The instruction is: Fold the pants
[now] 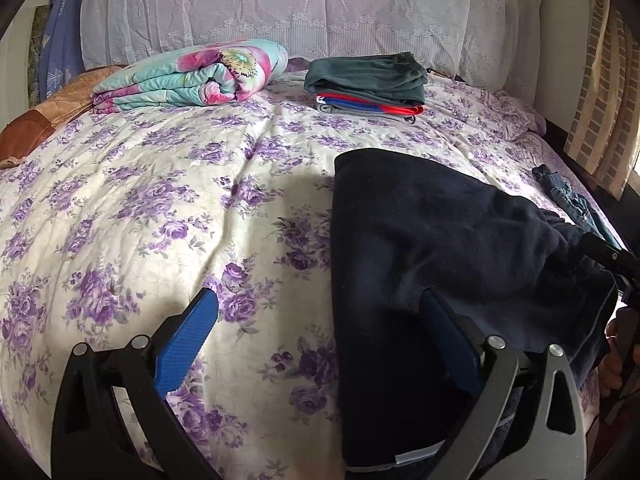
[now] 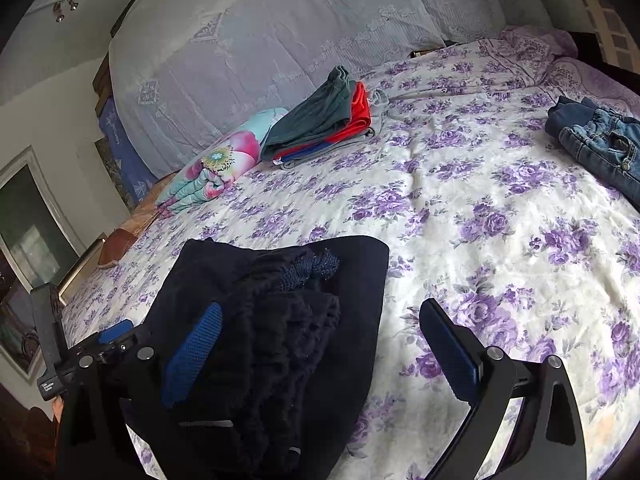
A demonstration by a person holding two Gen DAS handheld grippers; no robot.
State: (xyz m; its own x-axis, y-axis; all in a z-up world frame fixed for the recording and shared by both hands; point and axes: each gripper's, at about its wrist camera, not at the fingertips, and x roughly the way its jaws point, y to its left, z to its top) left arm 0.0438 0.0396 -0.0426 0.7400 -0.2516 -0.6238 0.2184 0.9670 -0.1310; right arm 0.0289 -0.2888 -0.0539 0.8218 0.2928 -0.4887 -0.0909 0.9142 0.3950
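Observation:
Dark navy pants (image 1: pixel 432 248) lie folded on the floral bedspread (image 1: pixel 168 208), their gathered waistband toward the right wrist view (image 2: pixel 280 320). My left gripper (image 1: pixel 320 332) is open, just above the bed; its right finger (image 1: pixel 448 344) rests on the pants' left edge and its left finger over bare bedspread. My right gripper (image 2: pixel 320 344) is open, its left finger (image 2: pixel 196 352) over the waistband, its right finger over bare bedspread (image 2: pixel 500 208). Neither holds cloth.
A stack of folded clothes, dark green on red and grey (image 1: pixel 368 80) (image 2: pixel 320 120), lies near the headboard beside a rolled floral blanket (image 1: pixel 192 76) (image 2: pixel 216 164). Blue jeans (image 2: pixel 600 140) (image 1: pixel 572 200) lie at the bed's right edge. A lace-covered headboard (image 1: pixel 300 8) stands behind.

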